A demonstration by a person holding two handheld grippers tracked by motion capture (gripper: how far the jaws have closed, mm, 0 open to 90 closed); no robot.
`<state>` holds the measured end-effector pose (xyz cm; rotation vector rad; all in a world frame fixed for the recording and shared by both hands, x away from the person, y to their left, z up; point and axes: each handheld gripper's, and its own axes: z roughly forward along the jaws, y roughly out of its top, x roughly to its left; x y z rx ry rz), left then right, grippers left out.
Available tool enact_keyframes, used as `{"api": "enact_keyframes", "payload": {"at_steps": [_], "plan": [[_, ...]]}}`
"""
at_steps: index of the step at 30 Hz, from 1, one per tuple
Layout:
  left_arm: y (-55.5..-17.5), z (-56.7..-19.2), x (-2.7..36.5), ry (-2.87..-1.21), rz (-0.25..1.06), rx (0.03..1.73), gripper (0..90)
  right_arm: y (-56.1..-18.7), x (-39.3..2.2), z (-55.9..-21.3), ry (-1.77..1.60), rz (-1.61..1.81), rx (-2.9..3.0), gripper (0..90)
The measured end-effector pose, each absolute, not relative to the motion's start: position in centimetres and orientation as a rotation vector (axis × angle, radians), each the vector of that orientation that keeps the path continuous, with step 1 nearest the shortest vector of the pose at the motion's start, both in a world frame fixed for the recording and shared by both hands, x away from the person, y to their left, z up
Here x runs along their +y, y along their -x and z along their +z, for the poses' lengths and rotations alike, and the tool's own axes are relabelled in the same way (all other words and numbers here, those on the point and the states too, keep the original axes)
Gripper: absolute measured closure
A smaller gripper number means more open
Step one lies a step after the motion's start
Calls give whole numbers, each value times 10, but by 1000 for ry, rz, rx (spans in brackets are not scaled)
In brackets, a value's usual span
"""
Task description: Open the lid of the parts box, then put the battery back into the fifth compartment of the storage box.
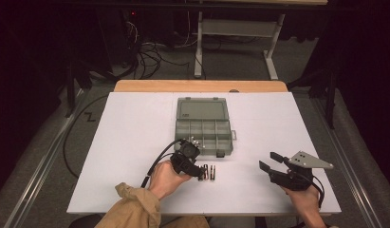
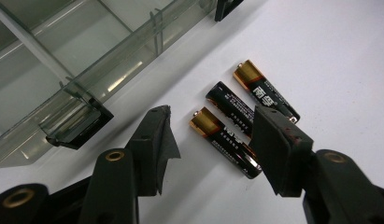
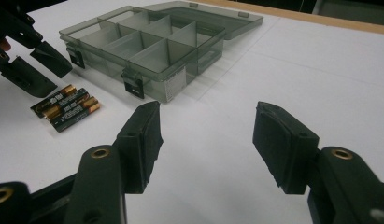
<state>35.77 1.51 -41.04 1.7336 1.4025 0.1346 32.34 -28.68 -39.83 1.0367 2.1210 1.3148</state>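
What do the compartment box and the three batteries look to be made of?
The compartment box looks like smoky translucent plastic: the table and dividers show through its glossy walls, and its latches are opaque black. The batteries seem to be metal cells in glossy black printed wrap with shiny gold bands at one end; what lies beneath the wrap can't be confirmed.
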Motion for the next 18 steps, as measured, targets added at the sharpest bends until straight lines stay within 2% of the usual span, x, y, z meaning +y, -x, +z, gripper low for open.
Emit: {"api": "enact_keyframes", "payload": {"at_steps": [18], "plan": [[-356, -413, 11, -1754, 167, 1439, 492, -319, -292, -396, -1038, 1320, 2104, 443]]}}
